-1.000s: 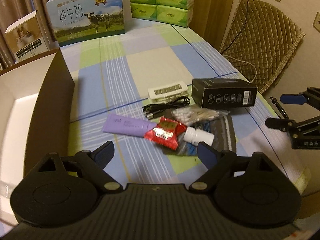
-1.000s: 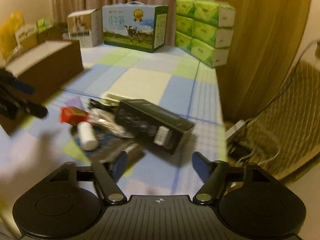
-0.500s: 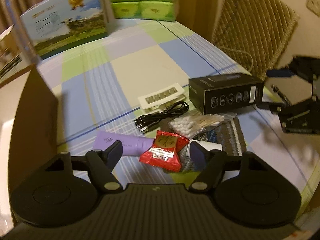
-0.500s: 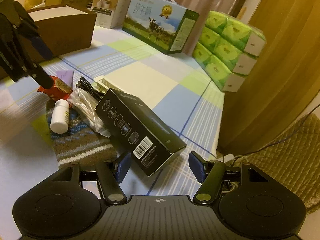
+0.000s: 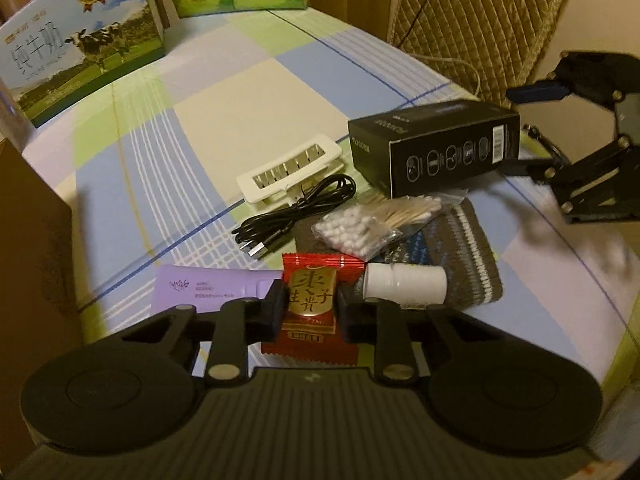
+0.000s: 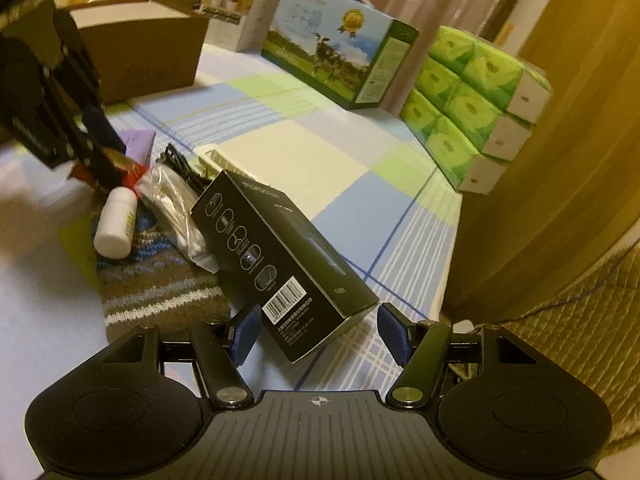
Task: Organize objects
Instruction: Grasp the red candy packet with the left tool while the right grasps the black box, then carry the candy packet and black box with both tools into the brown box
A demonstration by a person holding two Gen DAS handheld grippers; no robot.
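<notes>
Left wrist view shows the left gripper [image 5: 310, 307] jaws clenched on the red packet [image 5: 310, 300], while only the right wrist view shows the right gripper [image 6: 318, 334] jaws parted astride the black box [image 6: 280, 256].

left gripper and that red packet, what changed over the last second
The left gripper came down onto the pile and shut on the red packet, which lay free between open jaws before. The right gripper drew in on the black box, jaws open around its end, not gripping. The purple tube, white bottle and cable stayed put.
</notes>
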